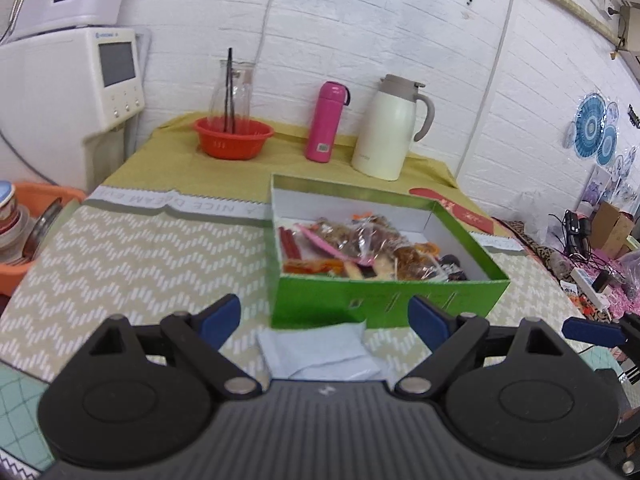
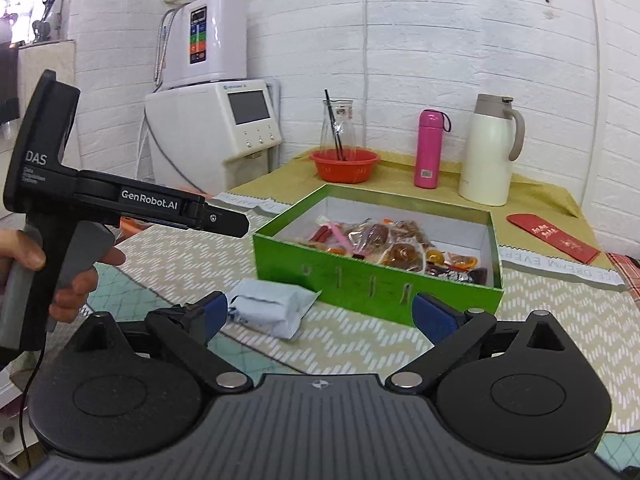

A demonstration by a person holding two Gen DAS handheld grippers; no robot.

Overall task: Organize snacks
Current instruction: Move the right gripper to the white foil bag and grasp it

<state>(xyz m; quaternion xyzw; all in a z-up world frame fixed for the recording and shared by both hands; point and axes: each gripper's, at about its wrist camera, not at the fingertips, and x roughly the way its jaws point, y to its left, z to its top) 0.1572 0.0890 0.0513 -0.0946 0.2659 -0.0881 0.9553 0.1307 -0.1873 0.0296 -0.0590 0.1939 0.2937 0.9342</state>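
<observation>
Open green cardboard box (image 1: 376, 300) of wrapped snacks (image 1: 360, 248), pale blue packet (image 1: 320, 352) just before it, pink flask (image 1: 326, 122) and cream jug (image 1: 390, 128) behind, left gripper (image 1: 324, 320) and right gripper (image 2: 320, 316) both spread apart, empty.

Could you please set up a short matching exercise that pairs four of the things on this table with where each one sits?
Things:
1. pale blue packet
2. red envelope
3. glass bottle
4. pink flask

Places:
A. standing in the red bowl
B. lying on the cloth just outside the green box, by its near wall
C. upright between the red bowl and the white jug
D. flat on the yellow cloth beyond the box's far right corner

Pairs: 1-B, 2-D, 3-A, 4-C
</observation>
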